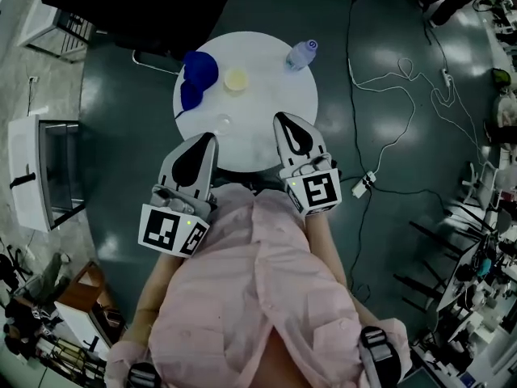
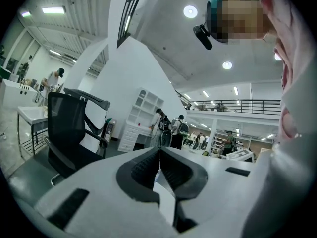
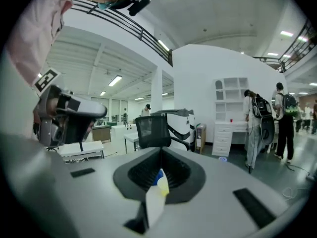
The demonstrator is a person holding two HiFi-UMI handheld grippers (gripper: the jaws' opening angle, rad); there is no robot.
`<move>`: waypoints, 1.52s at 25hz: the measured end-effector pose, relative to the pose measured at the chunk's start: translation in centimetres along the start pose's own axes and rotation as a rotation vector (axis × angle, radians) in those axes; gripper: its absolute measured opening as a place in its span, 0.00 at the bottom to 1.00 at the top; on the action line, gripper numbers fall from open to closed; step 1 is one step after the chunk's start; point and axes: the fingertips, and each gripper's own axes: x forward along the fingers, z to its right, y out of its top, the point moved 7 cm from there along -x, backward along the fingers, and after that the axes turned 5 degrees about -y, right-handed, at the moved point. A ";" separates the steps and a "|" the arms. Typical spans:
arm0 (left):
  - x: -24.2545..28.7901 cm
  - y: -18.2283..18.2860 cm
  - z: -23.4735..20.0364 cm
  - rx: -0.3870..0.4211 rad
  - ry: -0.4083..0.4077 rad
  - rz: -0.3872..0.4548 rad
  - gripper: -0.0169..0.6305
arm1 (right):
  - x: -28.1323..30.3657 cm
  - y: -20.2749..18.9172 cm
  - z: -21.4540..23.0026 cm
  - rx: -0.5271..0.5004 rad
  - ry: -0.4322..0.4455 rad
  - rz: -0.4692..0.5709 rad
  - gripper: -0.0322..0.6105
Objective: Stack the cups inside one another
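1. On the round white table [image 1: 275, 95] the cups are sitting unstacked. Two blue cups [image 1: 200, 69] are lying at the left edge, touching each other. A pale yellow cup [image 1: 236, 79] is standing just beside them toward the middle, and a clear bottle [image 1: 300, 55] is sitting well apart at the right.
2. Both grippers are hovering at the near rim, over no cup. The left gripper [image 1: 210, 138] is showing its jaws pressed together on nothing, and the right gripper [image 1: 283, 120] is likewise pressed together and empty. The blue and yellow showing through its slit in the right gripper view are the cups beyond, not a load.
3. The step in hand is looking like the first reach, so the jaws are needing to spread before either gripper is nearing a rim.
4. Pinching one wall near the lip is looking safer than squeezing across the cup — thin cups are likely to buckle.
5. Whether the blue pair is already partly nested I cannot tell; that is worth checking before lifting.
6. Steadying the receiving cup with the other gripper is probably helping the insert go in straight.
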 end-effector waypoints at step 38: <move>4.2 -2.9 9.2 0.055 -0.009 -0.001 0.06 | -11.1 1.0 5.3 0.072 0.015 0.081 0.10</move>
